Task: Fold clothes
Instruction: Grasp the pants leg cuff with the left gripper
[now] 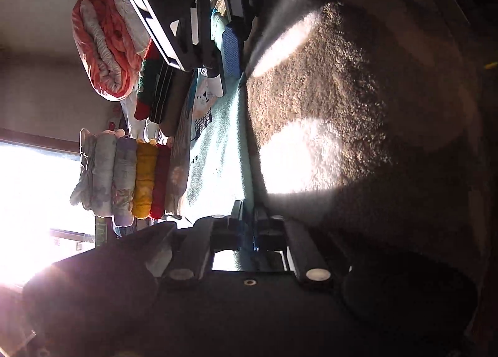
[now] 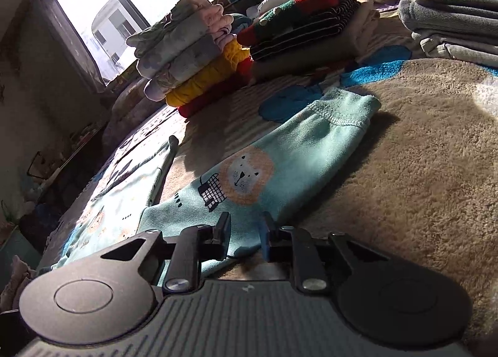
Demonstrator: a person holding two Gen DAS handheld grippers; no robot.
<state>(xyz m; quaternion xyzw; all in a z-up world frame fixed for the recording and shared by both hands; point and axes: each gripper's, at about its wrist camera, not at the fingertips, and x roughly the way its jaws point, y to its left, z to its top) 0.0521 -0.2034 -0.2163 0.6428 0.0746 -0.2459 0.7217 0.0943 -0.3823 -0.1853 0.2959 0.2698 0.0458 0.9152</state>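
Garment mint, lion print, flat on blanket, frame centre. Right gripper spread over its near edge; left gripper pinching fabric edge.

Strong daylight pours in thru the window, blown out to pure white w/ flare in the left wrist view – that view is rolled sideways and mostly dark, w/ hot sun patches on the fuzzy blanket. Right wrist view is clearer: hard shadows, dim corners – fisheye bending at the edges.
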